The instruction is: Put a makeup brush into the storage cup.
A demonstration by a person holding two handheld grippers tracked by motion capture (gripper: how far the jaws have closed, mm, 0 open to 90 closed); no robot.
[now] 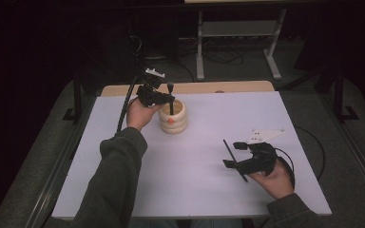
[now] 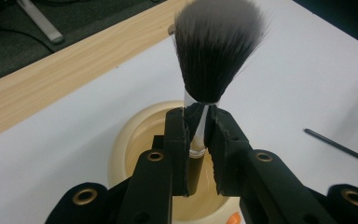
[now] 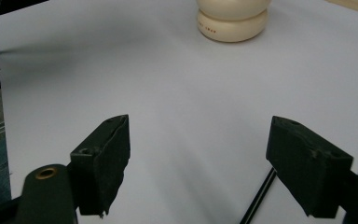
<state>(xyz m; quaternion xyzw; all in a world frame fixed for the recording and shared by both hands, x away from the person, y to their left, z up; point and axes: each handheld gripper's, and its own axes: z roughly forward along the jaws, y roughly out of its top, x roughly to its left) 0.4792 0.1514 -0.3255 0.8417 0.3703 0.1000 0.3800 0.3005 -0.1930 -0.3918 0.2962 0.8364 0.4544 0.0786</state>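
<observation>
Holding: the left tool is clamping the handle of a makeup brush, jaws pressed together on the clear neck just below the bristles.
Brush axis: the brush is standing upright, bristle head above the left tool, dark handle end pointing down into the cream holder.
Key relation: the holder's mouth is sitting directly under the left tool, so the coming move looks like a straight lowering along the brush's own long axis; judging from the left gripper view, the handle tip is already inside the rim.
Holder place: in the high view the ribbed cream holder is sitting just beside the left tool, on its right, near the far wooden edge of the table.
Right tool: the right tool is resting low over the table well apart from the holder, jaws standing wide apart with nothing between them.
Thin stick: a slim black stick is lying on the table at the right tool, its long axis running away from the person; its near end is showing between the right tool's jaws.
Nearer hand: the left hand is much nearer the holder.
Open room: bare white table is lying between the two tools; the far edge is sitting close behind the holder, so sideways drift there looks riskier than lifting straight up.
</observation>
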